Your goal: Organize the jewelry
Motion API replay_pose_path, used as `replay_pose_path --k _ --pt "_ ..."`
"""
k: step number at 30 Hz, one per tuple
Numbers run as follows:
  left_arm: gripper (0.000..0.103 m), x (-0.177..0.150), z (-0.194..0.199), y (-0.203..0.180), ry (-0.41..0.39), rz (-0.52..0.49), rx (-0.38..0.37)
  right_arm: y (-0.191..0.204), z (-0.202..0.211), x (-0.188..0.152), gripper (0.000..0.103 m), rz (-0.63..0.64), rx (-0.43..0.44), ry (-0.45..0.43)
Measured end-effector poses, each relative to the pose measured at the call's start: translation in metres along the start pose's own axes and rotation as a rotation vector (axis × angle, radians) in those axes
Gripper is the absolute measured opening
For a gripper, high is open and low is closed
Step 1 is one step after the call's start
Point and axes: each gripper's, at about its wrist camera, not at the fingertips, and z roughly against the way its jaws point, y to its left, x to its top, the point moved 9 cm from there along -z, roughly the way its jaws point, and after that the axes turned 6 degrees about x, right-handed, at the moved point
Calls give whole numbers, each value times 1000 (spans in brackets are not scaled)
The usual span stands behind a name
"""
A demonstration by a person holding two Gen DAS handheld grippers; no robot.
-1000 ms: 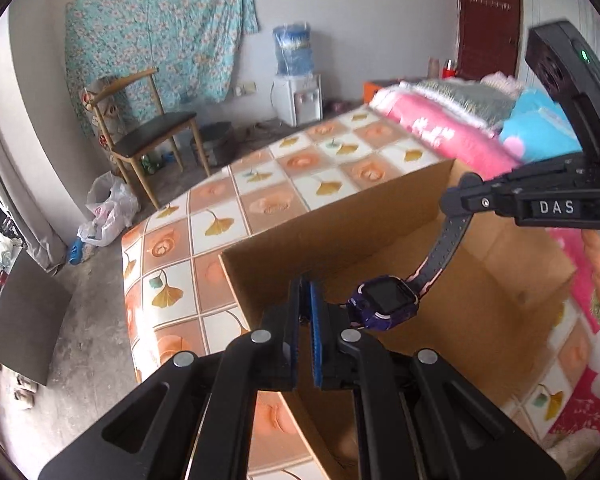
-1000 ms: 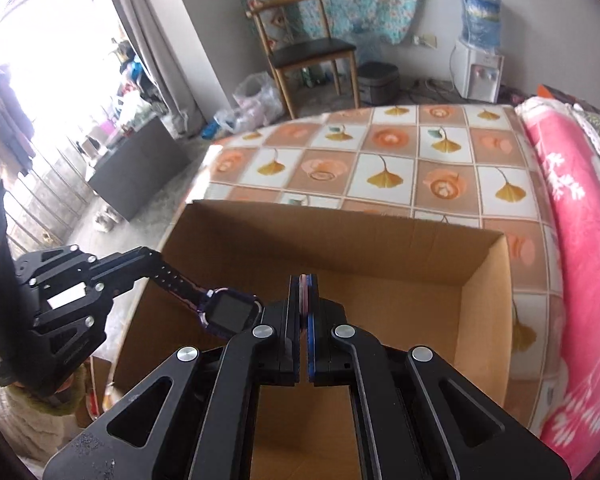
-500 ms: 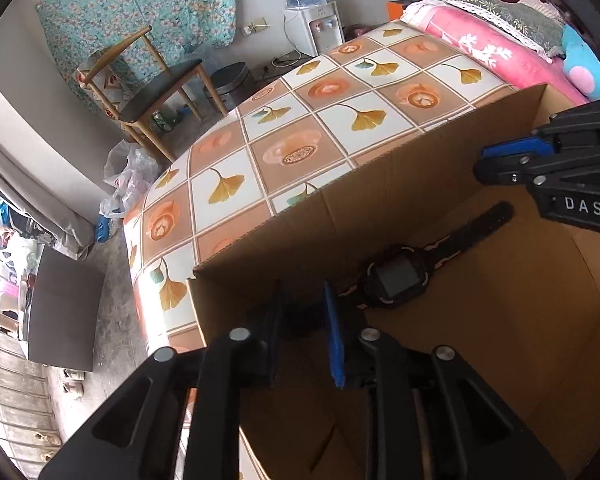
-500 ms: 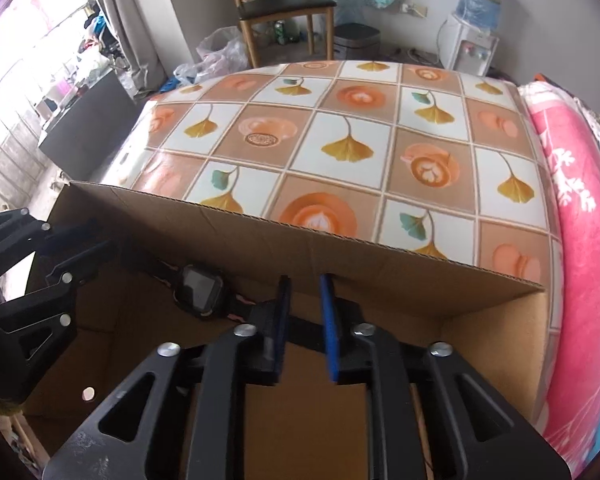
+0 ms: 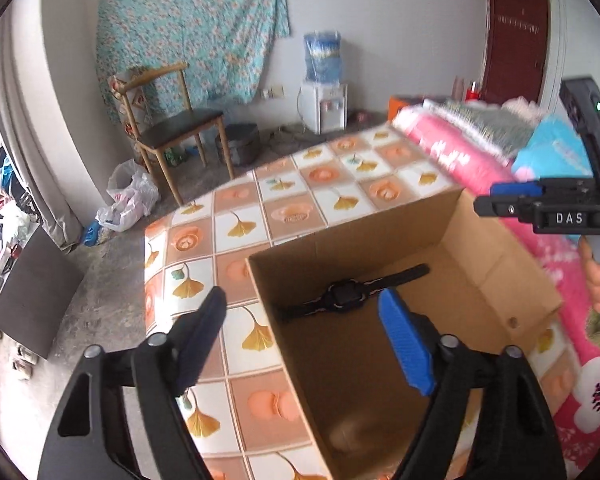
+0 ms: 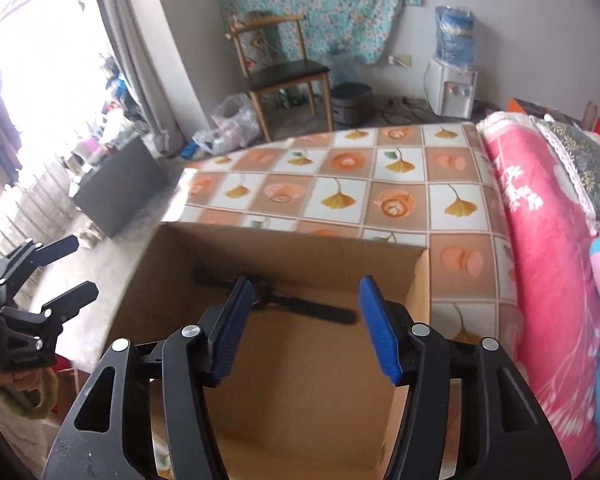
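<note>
cardboard box (image 5: 440,360) at lower centre of frame, on bed. inside only watch (image 5: 346,291), flat on floor by far wall: dark face, black strap. my left gripper (image 5: 300,336) and right gripper (image 6: 306,320) spread, jaws just opened, nothing between them.

cardboard box (image 5: 480,240) open-topped, walls all round, watch (image 5: 342,294) on floor
</note>
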Motion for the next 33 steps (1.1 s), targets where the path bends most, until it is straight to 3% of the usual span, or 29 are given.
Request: replay_pose_path --k 2,4,7,9,12,15,19,24,27,29,33 --pt "87 -17 28 4 -33 20 -10 15 21 -16 65 4 55 -20" --pt "92 -43 48 7 -34 55 -23 33 38 -44 66 7 121 -24" --pt "95 -101 55 6 47 116 -12 56 41 -94 69 29 175 23" --pt "95 -145 44 1 146 131 50 65 28 -135 69 31 160 95" --pt "95 -204 21 -16 282 150 58 71 -5 -192 69 -23 135 242" --pt "95 -244 -1 -25 373 146 87 65 -34 -227 69 -42 17 342" --pt "95 -259 -13 -38 409 140 84 60 -50 -239 69 -29 -84 351" --pt "97 -261 -13 -42 397 139 97 64 -61 -244 70 23 -183 356" --pt "97 -260 -13 -41 392 155 88 71 -67 -246 81 38 -187 366" --pt "98 -261 -11 -41 389 162 86 75 -71 -249 94 49 -192 380" --pt "98 -261 -13 -39 395 156 90 76 -73 -249 95 44 -197 384"
